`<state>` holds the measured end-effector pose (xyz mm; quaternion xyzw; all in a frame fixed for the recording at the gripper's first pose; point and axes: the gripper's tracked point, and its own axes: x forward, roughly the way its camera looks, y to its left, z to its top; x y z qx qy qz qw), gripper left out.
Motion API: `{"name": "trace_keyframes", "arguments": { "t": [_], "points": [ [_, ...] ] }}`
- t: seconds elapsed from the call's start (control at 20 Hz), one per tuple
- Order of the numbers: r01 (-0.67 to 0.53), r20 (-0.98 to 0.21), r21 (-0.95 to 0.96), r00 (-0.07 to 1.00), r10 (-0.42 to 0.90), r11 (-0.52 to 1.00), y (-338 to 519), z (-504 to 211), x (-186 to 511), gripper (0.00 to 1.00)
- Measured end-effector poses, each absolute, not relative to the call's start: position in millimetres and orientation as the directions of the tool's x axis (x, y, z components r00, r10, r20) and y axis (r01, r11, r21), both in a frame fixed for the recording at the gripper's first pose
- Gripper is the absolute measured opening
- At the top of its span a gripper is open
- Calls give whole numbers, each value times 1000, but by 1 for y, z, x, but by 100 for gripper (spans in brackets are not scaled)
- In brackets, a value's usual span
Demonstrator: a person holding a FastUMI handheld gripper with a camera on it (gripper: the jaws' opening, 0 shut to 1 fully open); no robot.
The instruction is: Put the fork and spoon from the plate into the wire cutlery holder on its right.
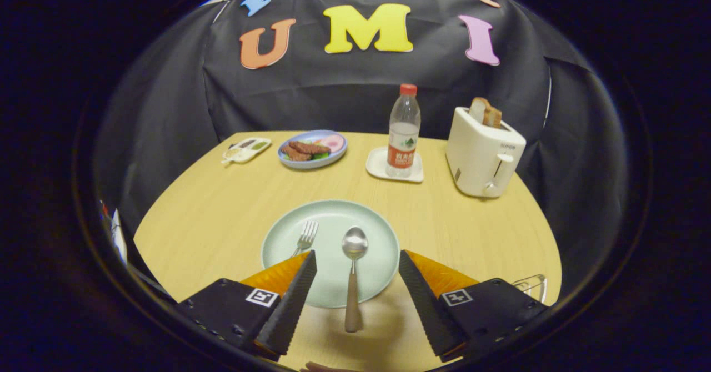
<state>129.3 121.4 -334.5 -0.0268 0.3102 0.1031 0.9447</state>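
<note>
With the gripper spread wide and empty at lower centre, its fingers flanking the spoon on the pale green plate, lower squarely and pinch the wooden handle.

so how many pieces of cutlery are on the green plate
2. A silver fork lies on the pale green round plate, partly behind the open gripper's left finger. A wooden-handled metal spoon lies between the fingers, handle past the rim.

Toaster with bread, water bottle, food plate.
</note>
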Motion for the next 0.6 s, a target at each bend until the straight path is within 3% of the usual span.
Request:
{"name": "trace_keyframes", "arguments": {
  "t": [0.15,0.3,0.45,0.6],
  "points": [
    [-174,-640,37,752,156,984,125,-362,138,78],
    [-139,-664,79,732,156,987,129,-379,144,59],
    [-136,-679,74,718,150,988,135,-388,142,54],
    [-115,-700,20,708,96,993,133,-398,135,24]
  ]
}}
